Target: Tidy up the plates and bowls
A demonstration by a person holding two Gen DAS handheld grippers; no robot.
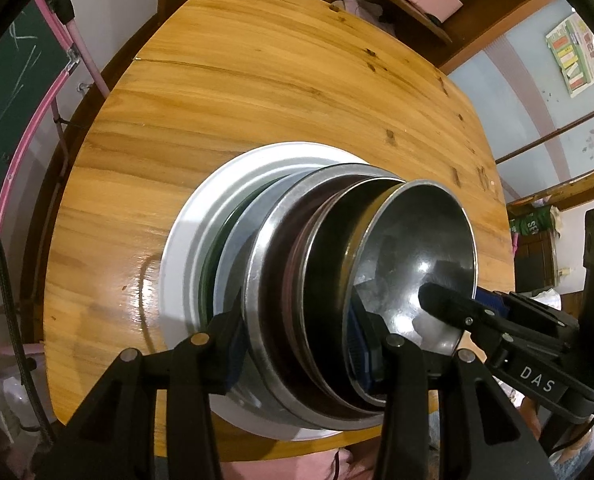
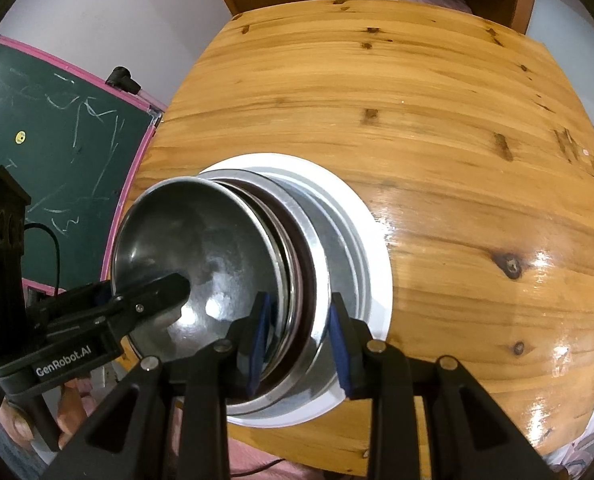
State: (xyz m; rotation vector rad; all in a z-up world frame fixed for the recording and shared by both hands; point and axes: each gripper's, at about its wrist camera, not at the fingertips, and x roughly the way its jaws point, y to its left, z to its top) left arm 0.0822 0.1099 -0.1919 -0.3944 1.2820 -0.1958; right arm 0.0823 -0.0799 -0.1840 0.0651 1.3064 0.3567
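Gripping opposite sides of one nested stack, both tools sit low over the wooden bench point(image 1: 257, 92), and the step in hand looks like setting the gathered dishes down as a single pile. The stack point(image 1: 297, 288) is made of a wide white plate point(image 1: 185, 240) lying on the bench, a grey dish and a steel-rimmed bowl with a dark inside above it, and a small shiny steel bowl point(image 1: 417, 248) on top. The left hand-held gripper point(image 1: 297, 344) straddles the near walls of the middle bowls, its blue pads on either side of several rims; the pads seem to press on them, so it reads as clamped on the stack. The right hand-held gripper point(image 2: 297, 332) does the same from the other side, its two blue pads bracketing the rims of the steel-rimmed bowl and the dishes within it. In each view the other tool's black finger reaches down into the small steel bowl. The white plate appears flat on the wood near the bench's front edge, though whether the upper bowls are fully seated in one another cannot be told, since they look tilted toward the top. Nothing else from the task shows on the bench. The next move probably calls for letting both grips go evenly, so that no rim is dragged sideways, then lifting straight up clear of the small bowl so the pile stays put.
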